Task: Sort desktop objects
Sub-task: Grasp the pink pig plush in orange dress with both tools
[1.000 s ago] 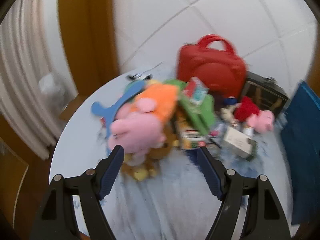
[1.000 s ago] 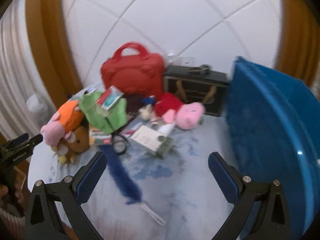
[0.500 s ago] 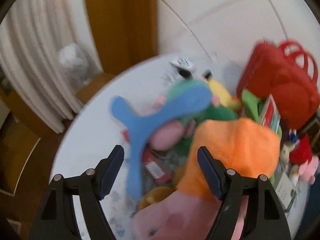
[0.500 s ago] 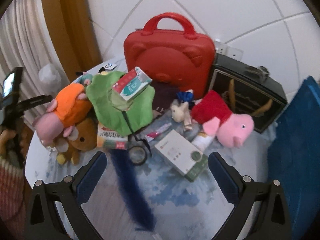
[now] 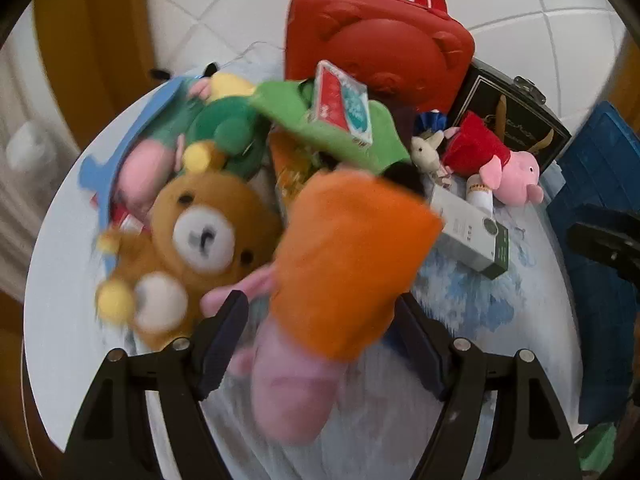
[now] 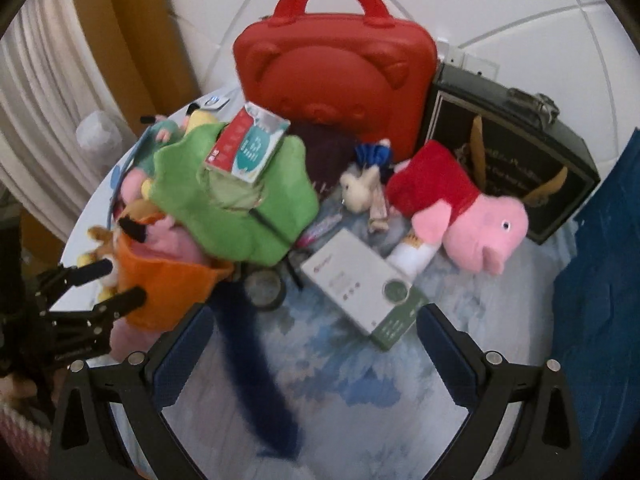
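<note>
The left claw point(image 5: 322, 334), which half a second ago faced a blue boomerang-shaped toy at the far edge of the pile, now has its spread fingers on either side of the orange-and-pink plush point(image 5: 344, 264), the toy's pink end lying between them; whether the pads touch it cannot be told through the blur. That suggests sorting is opening with this plush, though no lift is yet evident. The right claw point(image 6: 312, 344) hangs wide apart and empty above the surface point(image 6: 360, 400), a dark blue feathery strip point(image 6: 252, 364) running between its fingers and a white-and-green box point(image 6: 360, 288) just beyond them. Counted across both views: one red case point(image 6: 336, 72) standing at the back, one black case point(image 6: 504, 152) to its right, one brown bear plush point(image 5: 200, 240) left of the left claw, one pink pig plush in red point(image 6: 472, 216), one green cloth point(image 6: 240, 208) carrying one red-and-teal carton point(image 6: 248, 148), one small cream toy point(image 6: 360, 190), and one blue bin point(image 6: 600, 260) at far right.
</note>
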A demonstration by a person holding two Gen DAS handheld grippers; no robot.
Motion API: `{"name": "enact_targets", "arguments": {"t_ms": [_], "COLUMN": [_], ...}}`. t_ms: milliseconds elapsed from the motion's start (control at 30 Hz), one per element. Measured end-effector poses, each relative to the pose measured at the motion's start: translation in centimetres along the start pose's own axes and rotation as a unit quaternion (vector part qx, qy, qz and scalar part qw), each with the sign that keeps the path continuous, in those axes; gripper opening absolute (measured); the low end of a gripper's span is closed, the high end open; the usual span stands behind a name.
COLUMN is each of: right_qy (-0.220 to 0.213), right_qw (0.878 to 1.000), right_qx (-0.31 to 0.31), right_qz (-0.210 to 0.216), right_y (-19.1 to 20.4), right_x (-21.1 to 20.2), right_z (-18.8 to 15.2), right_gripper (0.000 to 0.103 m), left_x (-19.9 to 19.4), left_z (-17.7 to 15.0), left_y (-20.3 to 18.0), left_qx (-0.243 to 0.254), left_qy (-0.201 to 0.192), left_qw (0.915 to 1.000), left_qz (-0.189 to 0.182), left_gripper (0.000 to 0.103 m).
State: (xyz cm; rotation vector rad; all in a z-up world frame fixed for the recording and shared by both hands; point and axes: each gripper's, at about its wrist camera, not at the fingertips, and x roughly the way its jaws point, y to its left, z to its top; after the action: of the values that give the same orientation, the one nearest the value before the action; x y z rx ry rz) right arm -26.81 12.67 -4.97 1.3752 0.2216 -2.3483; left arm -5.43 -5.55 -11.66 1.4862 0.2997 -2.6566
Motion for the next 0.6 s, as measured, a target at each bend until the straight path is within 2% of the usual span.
{"name": "enact_targets", "arguments": {"t_ms": [200, 400, 433, 533, 600], "right_qy": [0.024, 0.036, 0.037, 0.041, 0.041], "right_qw": [0.999, 0.998, 0.998, 0.998, 0.998], "right_qx": [-0.021, -0.039, -0.038, -0.033, -0.033], "right_qz": [0.026, 0.04, 0.039, 0.039, 0.038], "right_y": [0.7, 1.4, 1.4, 1.1, 1.1], "right_x": [0.7, 1.5, 1.6, 2.2, 2.5], "right_z": [-2.5, -4.2, -4.4, -4.9, -5.3], "right_gripper": [0.103, 0.103, 0.103, 0.103, 0.103], "left_x": [0.6, 3.9, 4.6, 6.1, 6.6], "left_z": [-4.0, -6.9, -7.1, -7.3, -7.6], "left_y": [-0.1, -1.7, -2.1, -2.8, -2.3], "left_qx": [-0.058, -0.103, -0.104, -0.083, -0.08], "left_qy": [0.017, 0.044, 0.049, 0.048, 0.057], "left_qw": [0.9981, 0.9933, 0.9932, 0.995, 0.9948], "left_qz": [0.011, -0.028, -0.023, 0.026, 0.025], "left_gripper": [0.075, 0.075, 0.075, 0.076, 0.077]}}
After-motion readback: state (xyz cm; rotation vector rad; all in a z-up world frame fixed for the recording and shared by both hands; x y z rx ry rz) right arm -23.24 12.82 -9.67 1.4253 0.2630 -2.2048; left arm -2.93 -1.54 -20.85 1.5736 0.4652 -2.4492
